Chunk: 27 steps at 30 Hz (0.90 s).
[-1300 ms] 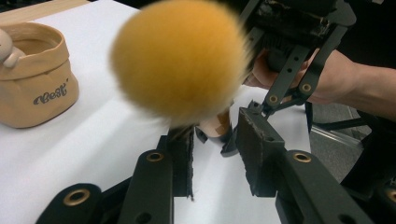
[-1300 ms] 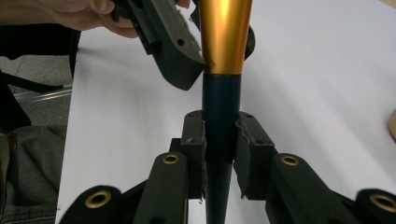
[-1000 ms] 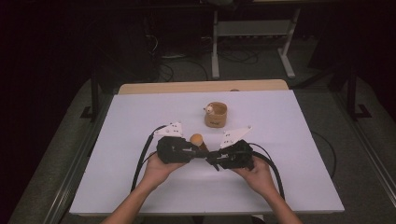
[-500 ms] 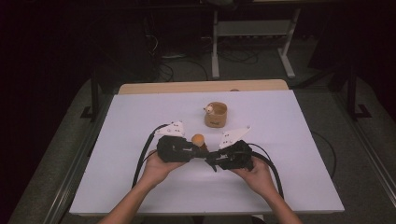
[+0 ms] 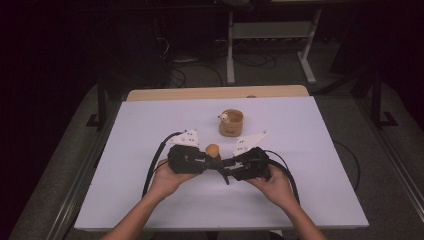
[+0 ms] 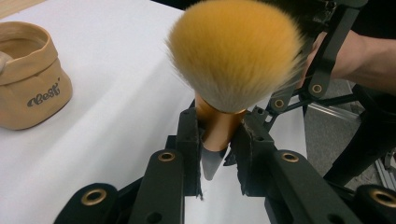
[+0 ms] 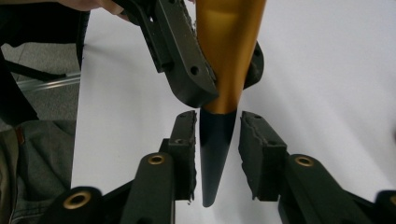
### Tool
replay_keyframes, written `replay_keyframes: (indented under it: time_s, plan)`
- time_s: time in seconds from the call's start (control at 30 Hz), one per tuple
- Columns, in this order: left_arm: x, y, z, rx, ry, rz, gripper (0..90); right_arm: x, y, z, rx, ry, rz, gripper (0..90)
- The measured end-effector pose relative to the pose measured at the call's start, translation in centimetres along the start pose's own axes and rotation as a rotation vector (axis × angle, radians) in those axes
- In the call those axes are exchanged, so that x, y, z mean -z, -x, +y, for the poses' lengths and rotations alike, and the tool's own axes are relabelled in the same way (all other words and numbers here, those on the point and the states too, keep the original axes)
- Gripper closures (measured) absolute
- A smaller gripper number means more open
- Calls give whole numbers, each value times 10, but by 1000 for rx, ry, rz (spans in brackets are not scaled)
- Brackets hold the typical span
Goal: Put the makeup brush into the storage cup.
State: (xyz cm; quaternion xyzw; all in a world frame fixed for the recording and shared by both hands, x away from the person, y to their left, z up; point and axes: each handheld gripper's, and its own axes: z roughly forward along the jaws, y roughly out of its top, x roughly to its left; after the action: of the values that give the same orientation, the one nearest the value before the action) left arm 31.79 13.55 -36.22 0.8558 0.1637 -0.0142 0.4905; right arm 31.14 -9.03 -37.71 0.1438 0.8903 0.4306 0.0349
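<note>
Left gripper view shows the left gripper (image 6: 217,140) clamping the brush (image 6: 233,60); the right gripper (image 7: 217,149), its jaws just parting, flanks the dark tip untouched.

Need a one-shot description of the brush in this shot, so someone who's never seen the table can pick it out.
Start at the white table; near its middle, in front of the tan fabric pouch, the two black tongs meet. The brush stands between them, its orange handle clamped in the left tongs. Its fluffy orange-yellow bristle head and dark pointed handle tip set it apart from the squat pouch.
</note>
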Motion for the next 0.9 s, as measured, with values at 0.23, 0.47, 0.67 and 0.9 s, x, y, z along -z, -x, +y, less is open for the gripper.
replay_keyframes:
  time_s: [0.23,0.47,0.67,0.9]
  plan:
    - [0,1,1,-11,-20,-5,734,-3,-1,1,-10,-4,28,731]
    - [1,0,1,-13,-26,-10,731,-3,0,0,0,0,32,735]
    - [2,0,1,-17,-37,-4,718,-5,-1,0,-13,6,41,736]
    - [7,1,0,-19,-42,11,677,-3,3,-2,-25,10,43,736]
